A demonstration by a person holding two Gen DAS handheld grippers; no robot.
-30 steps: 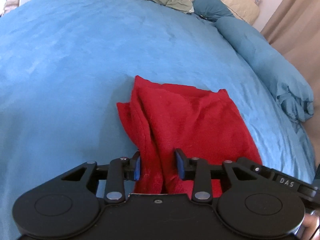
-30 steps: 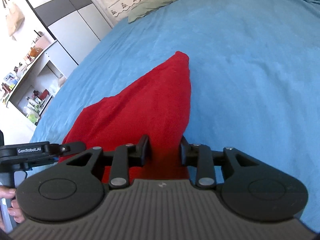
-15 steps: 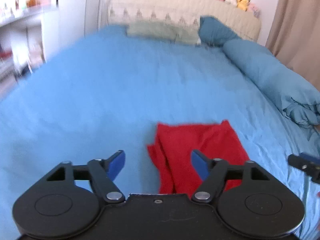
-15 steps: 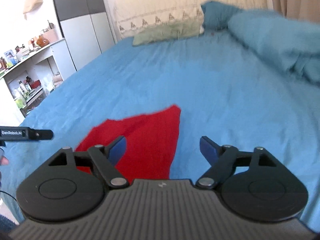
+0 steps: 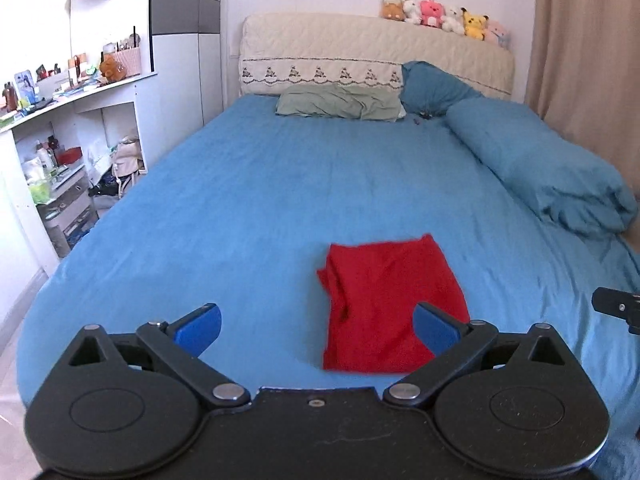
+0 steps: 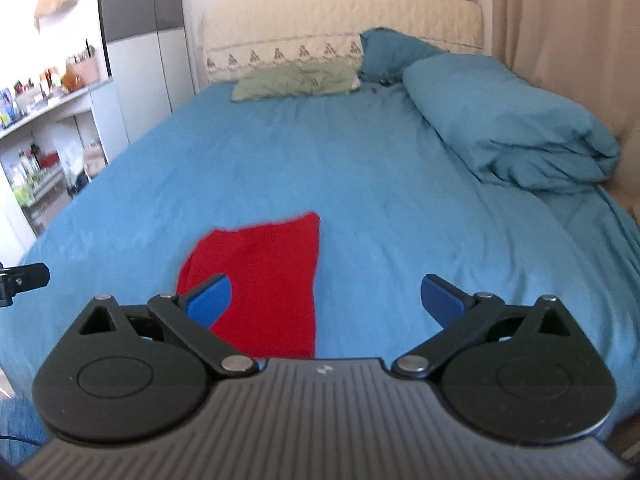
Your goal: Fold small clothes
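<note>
A small red garment (image 5: 386,300) lies folded flat on the blue bed sheet (image 5: 260,208) near the foot of the bed. It also shows in the right wrist view (image 6: 268,280). My left gripper (image 5: 316,326) is open and empty, held back above the bed's near edge, with the garment ahead between its blue pads. My right gripper (image 6: 326,300) is open and empty too, with the garment ahead to its left. Each gripper's tip shows at the edge of the other's view.
A rolled blue duvet (image 5: 540,168) lies along the bed's right side. A green pillow (image 5: 340,106) and a dark blue pillow (image 5: 432,88) sit at the headboard. Cluttered white shelves (image 5: 60,152) stand left of the bed. A beige curtain (image 5: 588,60) hangs on the right.
Both grippers were shut on the red garment a second ago. They have let go, opened wide and pulled back and up from it. The garment now rests on the sheet.
</note>
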